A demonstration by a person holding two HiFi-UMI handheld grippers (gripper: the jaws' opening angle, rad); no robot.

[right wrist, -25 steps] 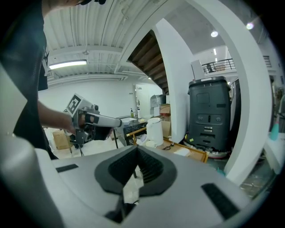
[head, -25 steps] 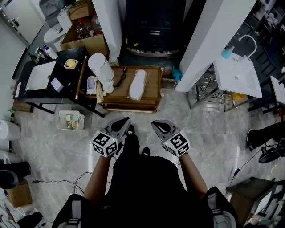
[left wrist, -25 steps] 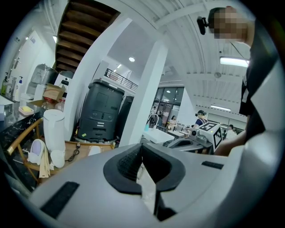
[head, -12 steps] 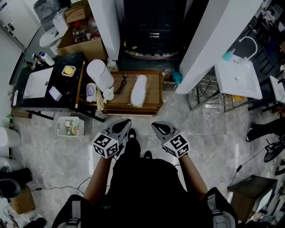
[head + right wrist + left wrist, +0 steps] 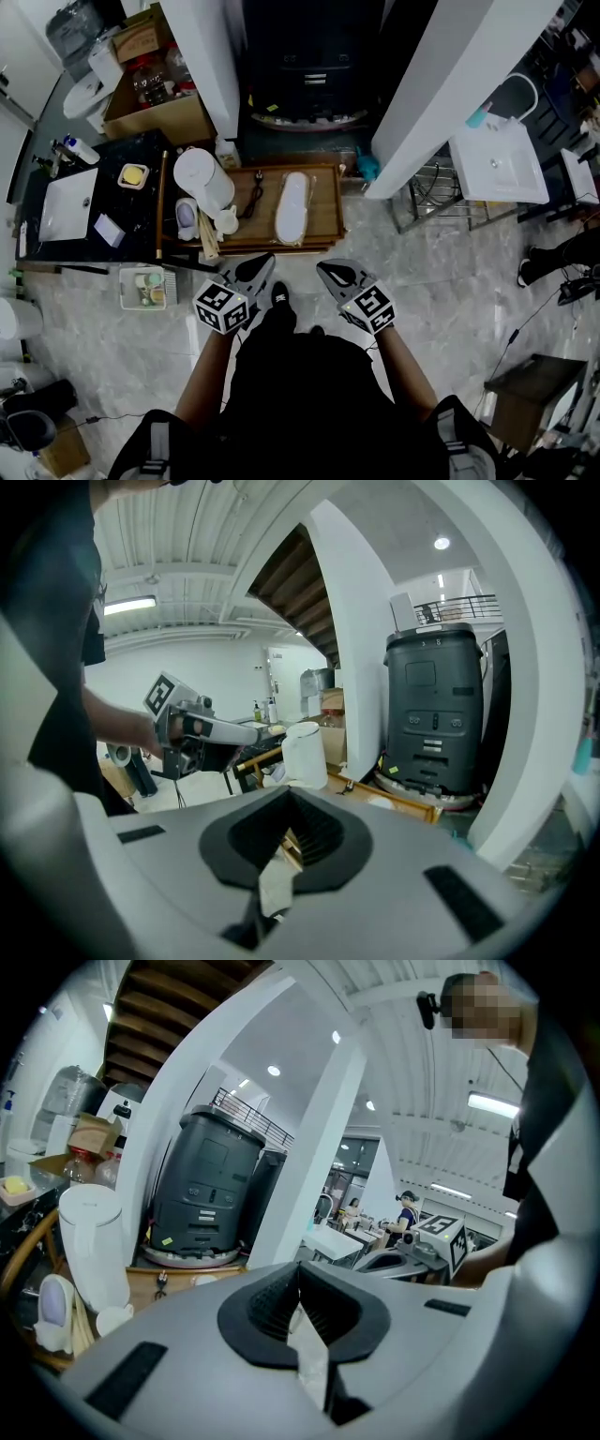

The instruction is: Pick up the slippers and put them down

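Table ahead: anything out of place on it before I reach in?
Mildly. Only one slipper lies flat on the table, with a black cable loose to its left. A pale lilac thing stands on end at the left edge, by the white bin; it may be the second slipper, but I cannot tell.

White slipper (image 5: 292,207) is lying flat in the upper centre of the head view, just left of the middle. It is long, narrow and pale, with its long axis running up-down in frame. It is resting on a wooden platform (image 5: 323,192). Can't tell if it is a single slipper or a stacked pair.
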